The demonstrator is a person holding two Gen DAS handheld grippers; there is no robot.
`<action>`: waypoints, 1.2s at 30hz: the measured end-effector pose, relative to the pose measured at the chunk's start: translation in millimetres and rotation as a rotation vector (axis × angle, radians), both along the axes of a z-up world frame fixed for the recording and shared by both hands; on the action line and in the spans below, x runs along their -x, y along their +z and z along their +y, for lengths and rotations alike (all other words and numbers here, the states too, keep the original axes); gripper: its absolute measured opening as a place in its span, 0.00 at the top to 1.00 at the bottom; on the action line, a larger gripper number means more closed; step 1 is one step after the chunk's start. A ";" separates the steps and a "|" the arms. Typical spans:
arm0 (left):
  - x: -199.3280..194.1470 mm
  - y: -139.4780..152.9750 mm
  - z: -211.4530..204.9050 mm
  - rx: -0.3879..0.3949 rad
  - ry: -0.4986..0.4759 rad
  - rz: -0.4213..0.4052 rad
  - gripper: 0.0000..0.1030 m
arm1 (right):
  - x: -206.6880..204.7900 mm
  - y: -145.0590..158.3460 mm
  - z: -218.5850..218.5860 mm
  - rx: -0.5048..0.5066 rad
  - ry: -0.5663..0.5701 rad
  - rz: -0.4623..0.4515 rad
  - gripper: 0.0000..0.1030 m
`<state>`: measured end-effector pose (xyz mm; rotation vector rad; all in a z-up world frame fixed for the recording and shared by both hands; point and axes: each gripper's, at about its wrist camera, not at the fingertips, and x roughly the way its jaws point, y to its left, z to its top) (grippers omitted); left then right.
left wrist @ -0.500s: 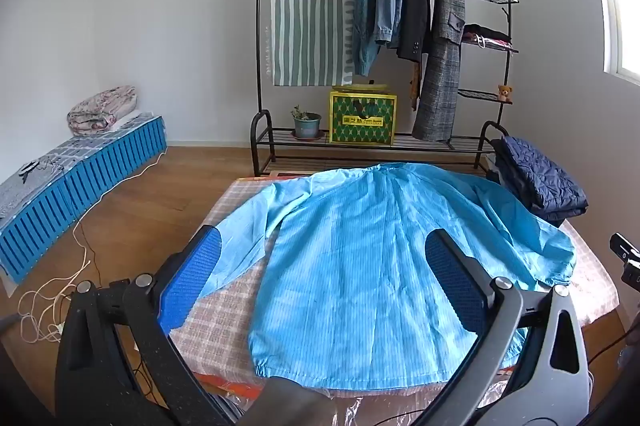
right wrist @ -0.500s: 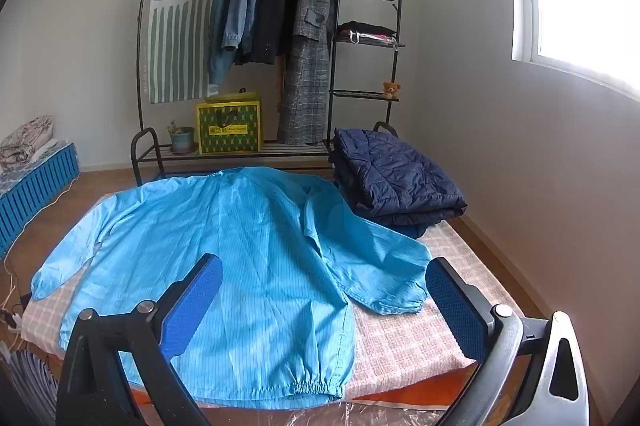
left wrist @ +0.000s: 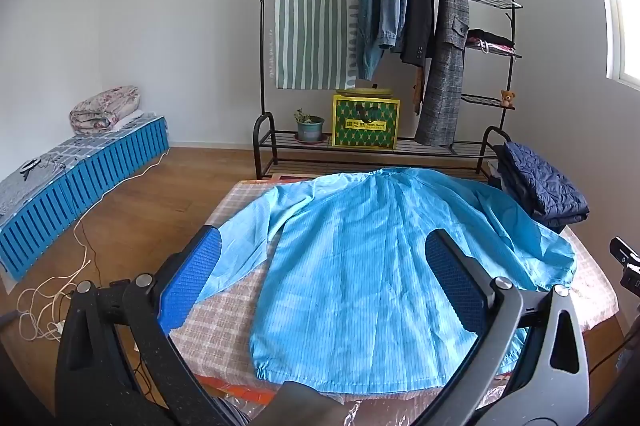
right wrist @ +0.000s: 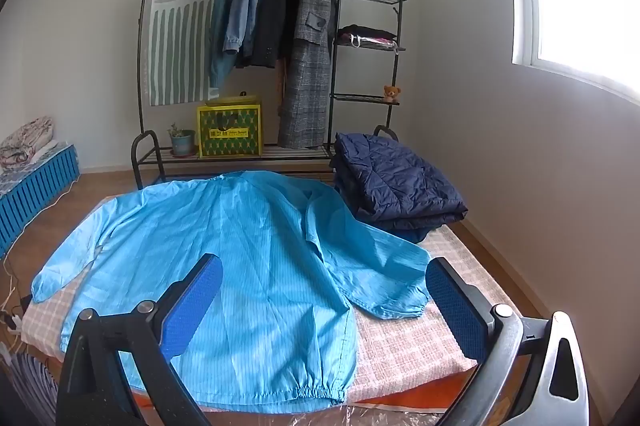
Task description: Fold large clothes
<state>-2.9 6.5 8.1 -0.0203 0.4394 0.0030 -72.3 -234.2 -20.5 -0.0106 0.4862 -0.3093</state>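
A large light-blue striped coat (left wrist: pixel 352 258) (right wrist: pixel 248 266) lies spread flat, back up, on a checked pink mat (left wrist: pixel 224 330) (right wrist: pixel 404 342), hem towards me and both sleeves stretched out to the sides. My left gripper (left wrist: pixel 324 282) hangs open above the coat's near hem, its blue pads wide apart with nothing between them. My right gripper (right wrist: pixel 324 302) is also open, above the coat's right half, with the right sleeve cuff (right wrist: pixel 400 306) lying between its fingers but untouched.
A folded navy quilted jacket (left wrist: pixel 540 186) (right wrist: pixel 396 182) sits at the mat's far right corner. Behind stands a black clothes rack (left wrist: pixel 384 38) with hanging coats, a yellow-green box and a plant pot. A blue slatted bed (left wrist: pixel 80 178) and loose cables (left wrist: pixel 52 298) lie left.
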 end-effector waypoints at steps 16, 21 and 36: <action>-5.1 15.4 1.6 0.001 0.015 -0.011 0.00 | -7.8 8.3 8.6 0.006 0.019 -0.012 0.00; -5.4 16.9 2.9 0.002 0.016 -0.015 0.00 | -9.1 7.8 10.6 0.007 0.023 -0.010 0.00; -3.9 16.0 3.4 0.003 0.016 -0.019 0.00 | -9.7 5.8 13.0 0.010 0.027 -0.008 0.00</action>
